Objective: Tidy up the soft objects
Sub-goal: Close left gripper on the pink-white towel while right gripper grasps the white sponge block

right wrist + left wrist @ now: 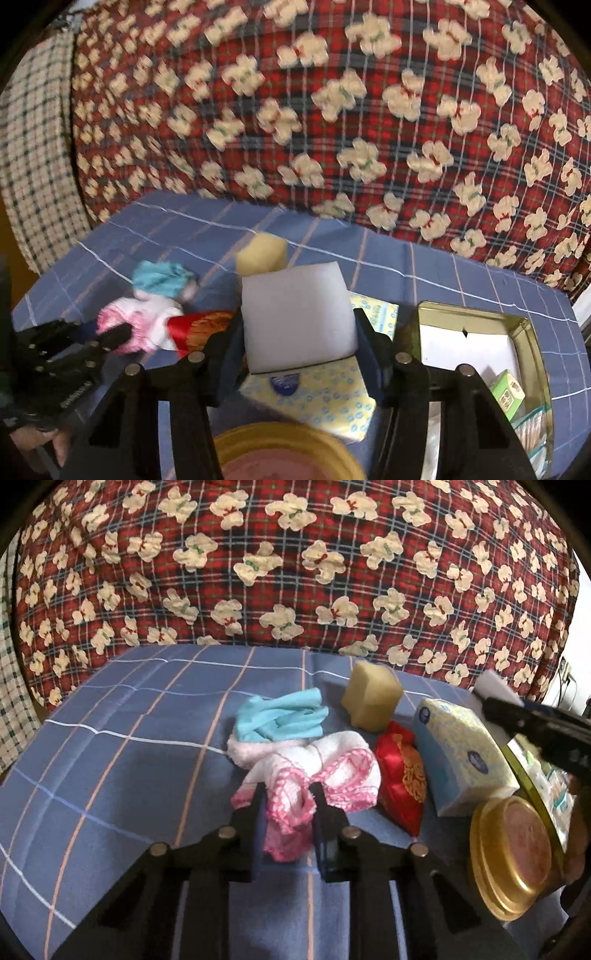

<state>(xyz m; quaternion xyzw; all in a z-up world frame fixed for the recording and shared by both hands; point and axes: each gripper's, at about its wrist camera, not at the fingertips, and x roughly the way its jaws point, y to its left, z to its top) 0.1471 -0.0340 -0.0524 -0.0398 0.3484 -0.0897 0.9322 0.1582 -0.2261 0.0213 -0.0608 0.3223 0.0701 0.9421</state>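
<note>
Soft objects lie in a loose cluster on the blue checked sheet (110, 746), just in front of the red plaid quilt (295, 572), and I have one in each tool. My left gripper (288, 801) has its fingers closed in on the pink-edged white towel (325, 771), pinching a bunched fold near the hem; I took it low and at the edge so the cloth would gather instead of sliding out. The folded teal cloth (280, 720) rests on the far end of that same towel, so lifting now would probably drag it along. Beside them sit the yellow sponge (371, 698), the red satin pouch (400, 779) and the tissue pack (461, 753), the pouch touching the pack.

My right gripper (299, 321) is pressed against both sides of the white foam block (297, 317), held upright above the tissue pack. The open gold tin (524, 332) lies just to its right, with small packets in its near end, and I judge that is where the block belongs, so I keep it raised clear of the rim. The round gold lid (513, 853) sits near the tin; the right view is blurred, so I cannot tell whether they touch
</note>
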